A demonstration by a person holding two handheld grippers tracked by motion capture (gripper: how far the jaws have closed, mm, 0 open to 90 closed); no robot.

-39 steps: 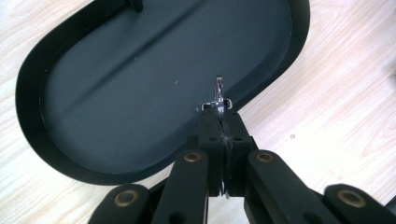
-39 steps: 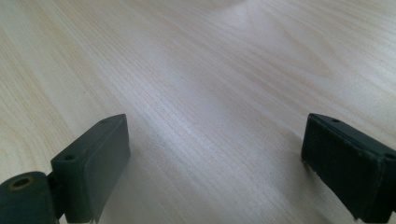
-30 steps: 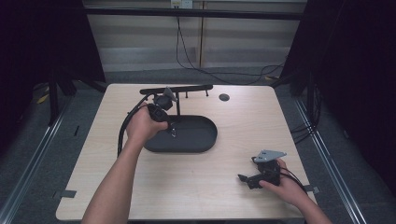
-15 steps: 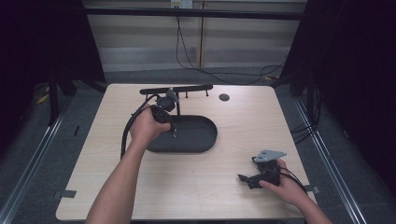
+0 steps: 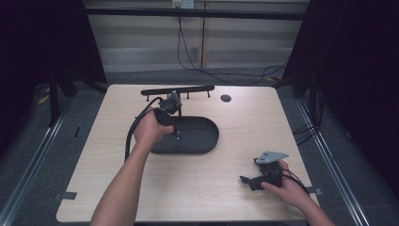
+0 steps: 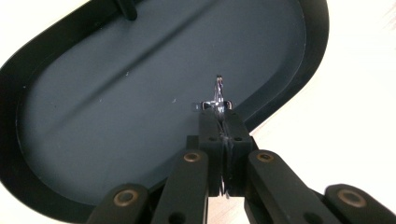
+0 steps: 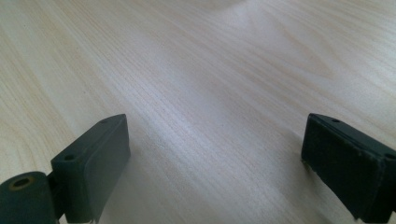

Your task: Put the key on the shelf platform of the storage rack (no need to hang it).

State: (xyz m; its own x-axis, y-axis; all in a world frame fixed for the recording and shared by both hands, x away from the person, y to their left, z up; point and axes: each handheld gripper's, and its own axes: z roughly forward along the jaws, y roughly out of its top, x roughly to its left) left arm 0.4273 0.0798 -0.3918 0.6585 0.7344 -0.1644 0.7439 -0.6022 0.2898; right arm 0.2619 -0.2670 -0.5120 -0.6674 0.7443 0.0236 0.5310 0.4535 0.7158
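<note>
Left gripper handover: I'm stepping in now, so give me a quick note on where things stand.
Left gripper: shut on a small shiny metal piece, held over the black oval tray.
Right gripper: open, nothing between its jaws, resting near the wooden table's front right edge.
Done: piece gripped.
Left: probably setting it down in the tray or carrying it to the black rack behind; I can't tell which.

Left gripper shifts over tray
Left gripper, clamped on a small shiny metal piece, sits slightly lower over the black oval tray.
</note>
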